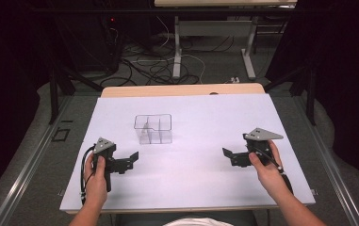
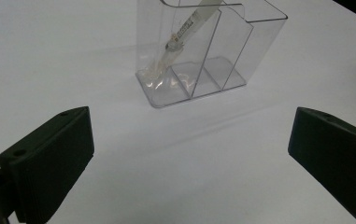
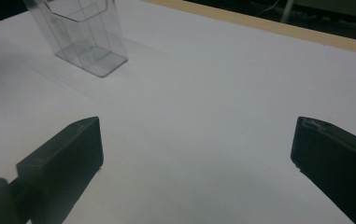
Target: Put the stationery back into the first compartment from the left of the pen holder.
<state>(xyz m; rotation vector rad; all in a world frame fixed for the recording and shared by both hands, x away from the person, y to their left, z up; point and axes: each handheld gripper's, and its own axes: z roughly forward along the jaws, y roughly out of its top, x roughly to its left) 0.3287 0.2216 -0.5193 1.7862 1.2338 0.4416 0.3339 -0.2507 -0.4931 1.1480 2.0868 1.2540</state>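
Standing light and slippery on the white desk (image 1: 191, 183), the clear plastic divided holder (image 2: 203, 51) wants grasping by its thin walls, both the left claw (image 2: 189, 158) and right claw (image 3: 196, 158) gaping empty.

You have a clear plastic organizer (image 1: 153, 128) standing upright on the white worktop (image 1: 191, 179), toward its far middle. Thin walls split it into compartments. A pale, slim tube (image 2: 181, 35) with printed lettering leans tilted inside one end compartment, its lower end resting on the floor of it.
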